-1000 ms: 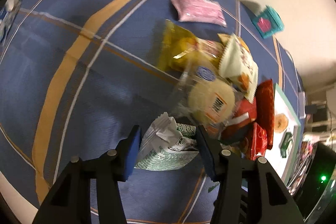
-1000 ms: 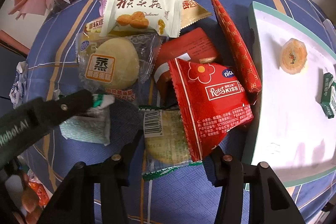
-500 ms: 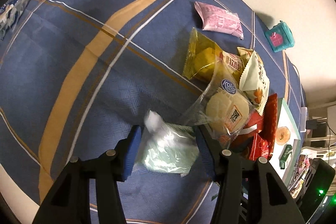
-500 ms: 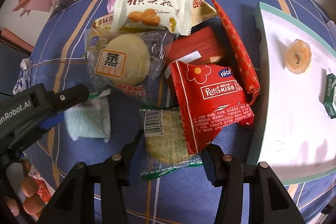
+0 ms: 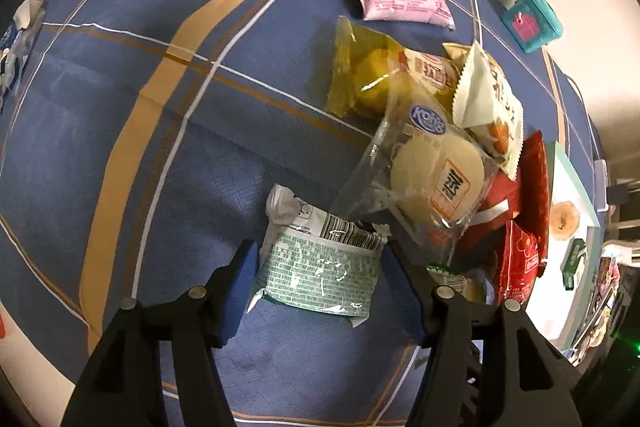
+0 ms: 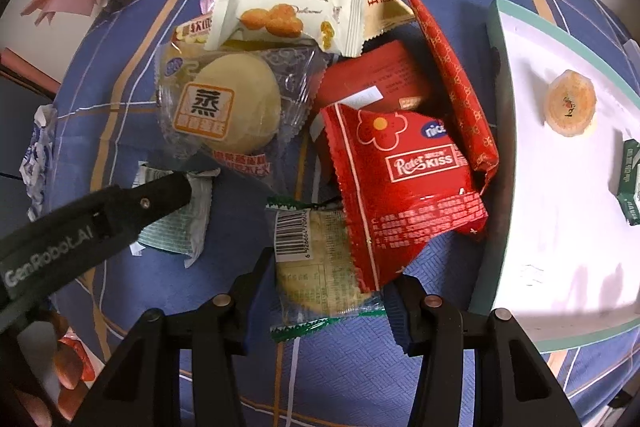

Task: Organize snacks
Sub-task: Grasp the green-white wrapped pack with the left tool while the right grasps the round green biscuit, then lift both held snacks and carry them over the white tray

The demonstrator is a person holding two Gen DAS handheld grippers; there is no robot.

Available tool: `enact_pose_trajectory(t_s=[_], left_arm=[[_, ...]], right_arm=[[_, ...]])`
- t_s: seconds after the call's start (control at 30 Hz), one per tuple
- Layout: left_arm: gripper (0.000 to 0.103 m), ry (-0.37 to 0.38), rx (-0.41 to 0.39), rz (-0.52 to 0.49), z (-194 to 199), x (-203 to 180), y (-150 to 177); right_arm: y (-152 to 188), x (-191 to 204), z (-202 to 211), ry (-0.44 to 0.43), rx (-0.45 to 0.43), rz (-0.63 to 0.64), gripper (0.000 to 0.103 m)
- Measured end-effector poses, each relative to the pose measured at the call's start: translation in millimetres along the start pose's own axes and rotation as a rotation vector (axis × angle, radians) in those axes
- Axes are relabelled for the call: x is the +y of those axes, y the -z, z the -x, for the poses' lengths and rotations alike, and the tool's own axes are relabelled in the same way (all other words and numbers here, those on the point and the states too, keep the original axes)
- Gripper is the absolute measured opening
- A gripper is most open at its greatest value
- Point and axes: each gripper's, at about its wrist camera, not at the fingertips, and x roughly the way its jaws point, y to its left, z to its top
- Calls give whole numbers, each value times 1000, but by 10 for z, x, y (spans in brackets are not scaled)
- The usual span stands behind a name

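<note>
Two grippers were seen over the table (image 5: pixel 120 75). The left gripper (image 5: pixel 318 281) was spread around a green packet (image 5: pixel 320 271), long axis across its fingers, crumpled end pointing away. The right gripper (image 6: pixel 330 293) was held wide around a biscuit pack (image 6: pixel 316 267), lengthwise, overlapped by a red bag (image 6: pixel 404 183) beside the tray (image 6: pixel 492 187).

left gripper (image 5: pixel 320 287): black arms, blue pads, silver screws | side marking: white "GenRobot.AI"
</note>
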Motion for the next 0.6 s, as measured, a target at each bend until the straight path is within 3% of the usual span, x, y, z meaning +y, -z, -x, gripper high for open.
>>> enact_pose_trajectory(t_s=[0.4,0.6], left_arm=[[67,-57,6,-44,-199,-379,6],[58,-26,-19,-36,-139,-403,21]], right_arm=[[23,60,-90,13,0,14,52],[27,111,-30,13,-4,23,52]])
